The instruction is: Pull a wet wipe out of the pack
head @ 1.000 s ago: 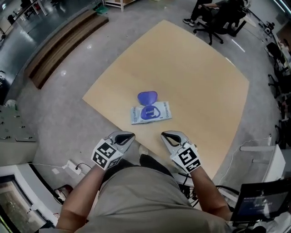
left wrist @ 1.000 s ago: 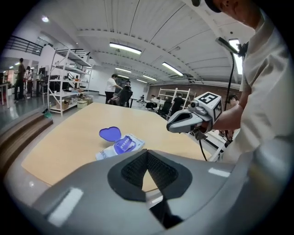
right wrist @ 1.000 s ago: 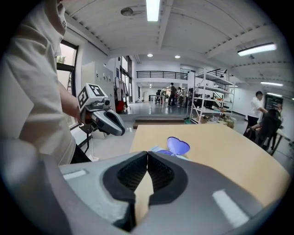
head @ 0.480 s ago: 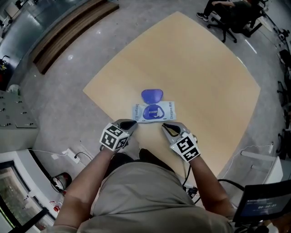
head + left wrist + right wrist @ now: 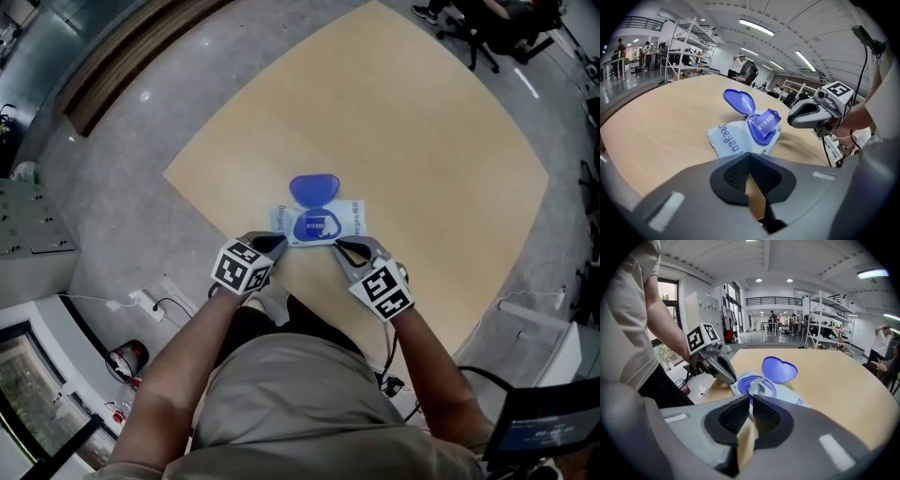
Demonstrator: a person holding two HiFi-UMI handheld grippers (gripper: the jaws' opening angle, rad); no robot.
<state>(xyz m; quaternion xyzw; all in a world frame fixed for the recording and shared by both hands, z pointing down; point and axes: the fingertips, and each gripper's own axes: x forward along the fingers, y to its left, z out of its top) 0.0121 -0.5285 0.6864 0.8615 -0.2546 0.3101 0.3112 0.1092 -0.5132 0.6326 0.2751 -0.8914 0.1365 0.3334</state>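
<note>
Workshop and table (head view): grey floor (image 5: 112,169) surrounds a pale wooden table (image 5: 422,141). The wipe pack (image 5: 349,217) lies close to the table's near edge. Its blue lid (image 5: 314,188) is flipped open toward the far side.
Pack's long axis (head view): it runs left to right across the person, so one long edge faces both grippers.
Grippers (head view): the left gripper (image 5: 276,245) is at the pack's near left corner. The right gripper (image 5: 344,249) is at the near edge, right of the middle. Both slant forward and down at the pack and look about equally close.
Left gripper view: the jaws are pressed together with nothing between them. The pack (image 5: 729,140) lies just ahead and slightly right. A purple flap (image 5: 767,123) stands up from its opening, and the right gripper (image 5: 792,119) is just beside that flap.
Right gripper view: the jaws are drawn in to a thin slit and hold nothing. The oval opening sits straight ahead along the jaw line, with a pale tab (image 5: 759,386) upright in it. I cannot tell whether the tab is the wipe or the flap's back. The left gripper (image 5: 729,376) is at the pack's corner, touching it or just short.
Judgement: the right gripper is better lined up for the pull and would have to spread first. The left gripper is well placed to pin the pack.
</note>
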